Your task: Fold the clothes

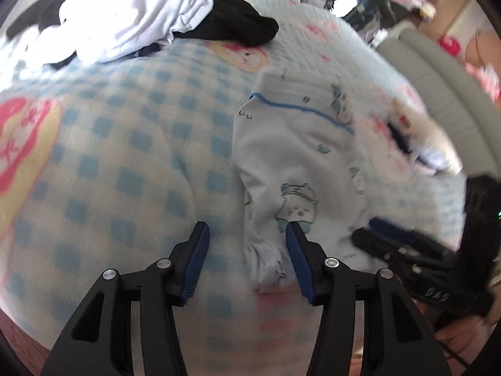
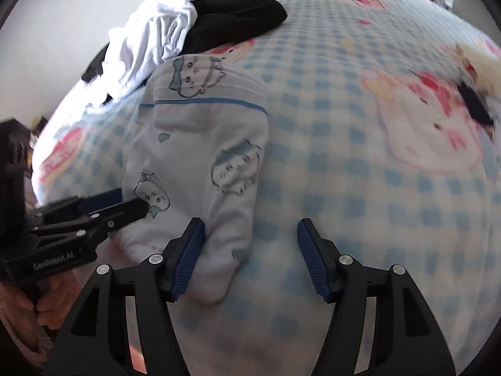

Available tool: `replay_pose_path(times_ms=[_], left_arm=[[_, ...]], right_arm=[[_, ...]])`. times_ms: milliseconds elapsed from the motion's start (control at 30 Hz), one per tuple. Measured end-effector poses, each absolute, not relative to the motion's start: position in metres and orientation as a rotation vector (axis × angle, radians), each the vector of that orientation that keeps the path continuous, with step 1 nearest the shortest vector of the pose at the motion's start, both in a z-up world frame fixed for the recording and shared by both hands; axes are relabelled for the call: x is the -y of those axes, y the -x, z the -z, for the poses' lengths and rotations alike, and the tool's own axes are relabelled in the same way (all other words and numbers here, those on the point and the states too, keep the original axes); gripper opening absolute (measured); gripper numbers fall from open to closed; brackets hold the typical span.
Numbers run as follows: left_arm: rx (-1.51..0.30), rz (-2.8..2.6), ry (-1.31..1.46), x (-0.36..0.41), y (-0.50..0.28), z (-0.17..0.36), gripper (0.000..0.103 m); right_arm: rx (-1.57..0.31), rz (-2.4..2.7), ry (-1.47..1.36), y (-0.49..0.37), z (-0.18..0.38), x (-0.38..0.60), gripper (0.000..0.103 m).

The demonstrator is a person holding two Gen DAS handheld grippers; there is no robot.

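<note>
White pants [image 2: 200, 163] with little blue animals lie folded on the checked blanket [image 2: 344, 188]. The left gripper [image 1: 247, 228] is wide open, its jaws around the near end of the pants. The right gripper [image 2: 250, 225] is wide open too, by the same end. A clothes pile [image 1: 131, 12] sits farther back.

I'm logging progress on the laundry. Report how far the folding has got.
Done: the printed white garment lies as a narrow folded strip on the blanket. In hand: nothing is gripped; the left gripper and right gripper hang over its near end, jaws open. Left: the white and black clothes are heaped unfolded behind.
</note>
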State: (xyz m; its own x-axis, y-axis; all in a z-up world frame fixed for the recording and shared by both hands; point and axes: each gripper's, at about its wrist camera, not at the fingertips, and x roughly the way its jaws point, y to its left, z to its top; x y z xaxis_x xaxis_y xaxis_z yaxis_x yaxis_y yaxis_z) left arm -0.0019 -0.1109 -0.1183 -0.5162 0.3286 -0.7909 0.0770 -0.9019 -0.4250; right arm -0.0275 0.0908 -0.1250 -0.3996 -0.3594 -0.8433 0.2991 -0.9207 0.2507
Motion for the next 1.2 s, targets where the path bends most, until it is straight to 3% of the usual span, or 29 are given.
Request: replay_pose_path(times_ms=[133,233,400,500,533,567,767,1000,1100,1200], left_arm=[[0.91,-2.353,1.388,0.116,-0.013,0.121,0.056],[0.91,-2.386,1.394,0.113,-0.022,0.127,0.057],[0.949,-2.379,1.343,0.116,-0.023,0.124,0.057],[0.955,-2.352,1.479,0.114,-0.015,0.145,0.055],[0.966,-2.361,1.49,0.114,-0.016,0.146,0.054],[0.979,-2.372,1.499,0.115,-0.017,0.146,0.054],[1.12,-2.331,1.524,0.121,-0.03,0.142,0.055],[1.293,-2.159,1.535,0.122,-0.021,0.162,0.053],[1.217,-2.225,1.555,0.116,-0.009,0.154,0.037],[1.022,-2.35,1.566,0.104,0.001,0.128,0.037]], right_arm=[[0.215,2.297,-1.416,0.017,0.121,-0.105,0.064],[0.294,2.234,-1.431,0.016,0.129,-0.106,0.064],[0.23,2.241,-1.432,0.02,0.13,-0.091,0.068],[0.247,2.167,-1.414,0.035,0.132,-0.087,0.068],[0.254,2.143,-1.417,0.04,0.134,-0.086,0.062],[0.236,2.132,-1.422,0.041,0.135,-0.082,0.049],[0.14,2.13,-1.392,0.028,0.125,-0.071,0.03],[0.396,2.08,-1.488,0.025,0.147,-0.089,0.026],[0.428,2.091,-1.46,0.021,0.145,-0.089,0.025],[0.405,2.09,-1.442,0.016,0.135,-0.086,0.025]])
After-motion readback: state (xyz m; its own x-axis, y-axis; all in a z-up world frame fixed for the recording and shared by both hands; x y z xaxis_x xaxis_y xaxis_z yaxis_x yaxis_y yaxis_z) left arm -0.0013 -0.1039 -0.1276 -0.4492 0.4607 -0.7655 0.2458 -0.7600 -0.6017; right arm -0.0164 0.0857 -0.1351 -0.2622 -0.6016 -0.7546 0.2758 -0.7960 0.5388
